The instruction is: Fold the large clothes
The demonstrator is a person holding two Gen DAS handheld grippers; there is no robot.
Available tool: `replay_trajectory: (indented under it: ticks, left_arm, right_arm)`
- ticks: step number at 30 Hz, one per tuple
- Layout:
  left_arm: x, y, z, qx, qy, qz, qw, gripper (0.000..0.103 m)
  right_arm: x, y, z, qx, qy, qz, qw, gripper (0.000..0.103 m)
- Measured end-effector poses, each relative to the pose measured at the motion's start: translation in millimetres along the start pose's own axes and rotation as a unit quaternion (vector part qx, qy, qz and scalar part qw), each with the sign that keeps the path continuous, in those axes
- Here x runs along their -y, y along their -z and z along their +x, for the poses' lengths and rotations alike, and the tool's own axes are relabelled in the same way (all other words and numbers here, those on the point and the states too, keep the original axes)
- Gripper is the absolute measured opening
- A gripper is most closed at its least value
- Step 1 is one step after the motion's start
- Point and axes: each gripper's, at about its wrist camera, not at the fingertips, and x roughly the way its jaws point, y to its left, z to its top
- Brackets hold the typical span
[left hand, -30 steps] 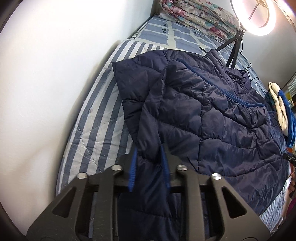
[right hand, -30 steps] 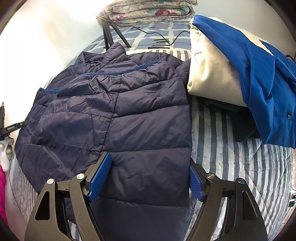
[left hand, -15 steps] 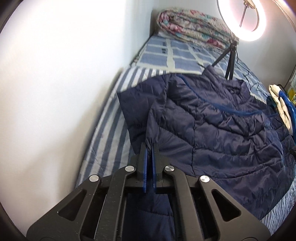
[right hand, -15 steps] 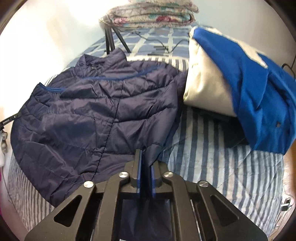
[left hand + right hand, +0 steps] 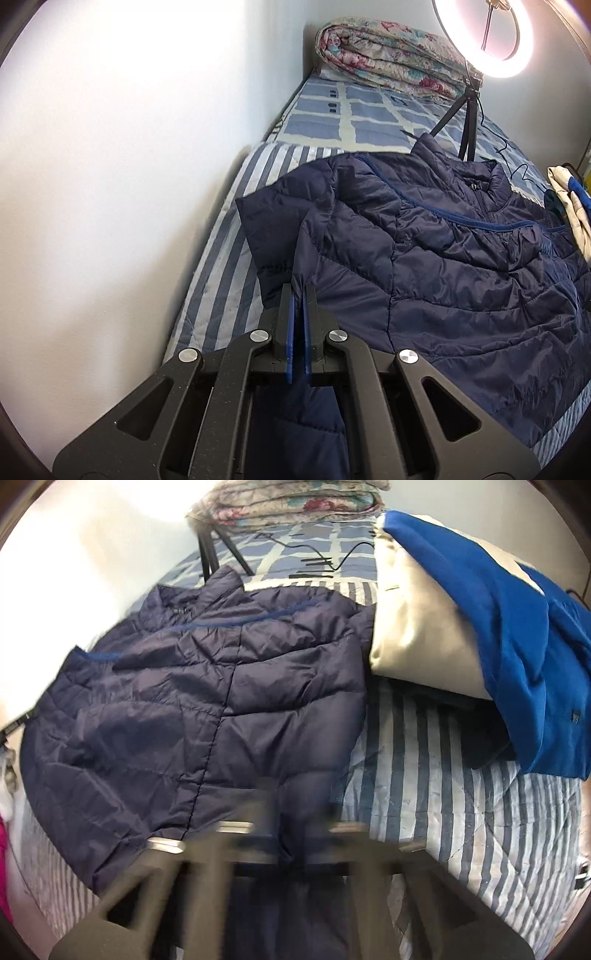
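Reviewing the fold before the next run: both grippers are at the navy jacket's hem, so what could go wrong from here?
1. The left gripper pinches only a thin edge of the jacket; the slick fabric may slip out.
2. The right gripper is motion-blurred, so its grip is unconfirmed.
3. The folded clothes pile touches the jacket's side and could be dragged.

No text, brand or number can be read in either view. A small dark tag point(image 5: 575, 715) sits on the blue garment point(image 5: 509, 635) right of the navy quilted jacket point(image 5: 207, 701), near that garment's lower hem, but its marks are too small to make out. A faint mark at the jacket's collar point(image 5: 180, 610) is blurred beyond reading. In the left wrist view the jacket point(image 5: 443, 266) shows no legible label.
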Motion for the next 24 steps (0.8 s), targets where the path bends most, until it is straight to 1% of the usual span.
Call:
replay_trajectory:
  ticks: [2,4,5,9,11,12,13,14,15,16,17,18,19,20,21,22,24]
  left_arm:
    - [0.4,-4.1,-2.0,0.008,-0.003,0.001,1.0000,0.001]
    - [-0.4,-10.0,-2.6,0.015,-0.006,-0.002,0.9999,0.001]
    - [-0.1,-13.9,-2.1,0.019,-0.009,-0.002,0.9998,0.001]
    - [4.2,-27.1,2.0,0.033,-0.023,-0.001,0.9992,0.001]
    - [7.0,-35.8,6.7,0.038,-0.031,-0.001,0.9988,0.001]
    - [7.7,-39.5,9.6,0.040,-0.034,-0.002,0.9986,0.001]
    - [8.3,-42.8,13.4,0.042,-0.036,-0.007,0.9984,0.001]
    - [9.8,-45.9,18.2,0.042,-0.037,-0.010,0.9984,0.001]
    - [12.0,-47.6,23.9,0.039,-0.040,-0.008,0.9984,0.001]
    - [13.6,-48.1,29.3,0.034,-0.042,-0.005,0.9985,0.001]
    - [16.0,-47.5,35.7,0.028,-0.043,0.000,0.9987,0.001]
    - [17.2,-46.7,39.9,0.025,-0.043,0.004,0.9987,0.001]
    - [17.9,-45.5,44.9,0.021,-0.043,0.007,0.9988,0.001]
    - [17.8,-44.4,49.1,0.017,-0.043,0.007,0.9989,0.001]
    - [17.8,-43.4,51.9,0.014,-0.043,0.007,0.9990,0.001]
    - [17.2,-42.5,55.8,0.009,-0.042,0.006,0.9990,0.001]
    - [17.4,-41.5,60.2,0.005,-0.043,0.006,0.9991,0.001]
  right_arm:
    - [-9.5,-3.0,-8.5,0.014,0.017,-0.025,0.999,0.005]
    - [-18.5,-7.7,-24.3,0.041,0.045,-0.054,0.997,0.003]
    - [-19.4,-11.5,-32.9,0.058,0.054,-0.059,0.995,0.002]
    - [-15.3,-27.8,-58.1,0.118,0.109,-0.063,0.985,0.001]
    - [-7.9,-34.6,-66.8,0.148,0.132,-0.051,0.979,0.000]
    - [-2.5,-36.9,-66.8,0.151,0.126,-0.040,0.980,0.000]
    - [4.7,-40.2,-62.8,0.143,0.109,-0.027,0.983,0.000]
    - [13.2,-43.3,-52.9,0.121,0.073,-0.013,0.990,0.000]
    - [17.0,-42.9,-46.6,0.112,0.059,-0.008,0.992,0.000]
    - [18.2,-42.2,-40.7,0.107,0.055,-0.008,0.993,0.000]
    - [18.6,-40.4,-34.6,0.101,0.061,-0.009,0.993,0.001]
    - [19.2,-38.1,-29.3,0.095,0.067,-0.009,0.993,0.003]
    - [21.0,-37.3,-24.2,0.087,0.059,-0.006,0.994,0.016]
    - [24.8,-36.5,-15.8,0.070,0.036,0.001,0.997,0.038]
    - [25.6,-36.5,-11.8,0.061,0.023,0.007,0.998,0.047]
    - [27.2,-36.8,-6.2,0.055,0.018,0.015,0.998,0.052]
    - [30.4,-35.7,1.1,0.048,0.020,0.026,0.998,0.055]
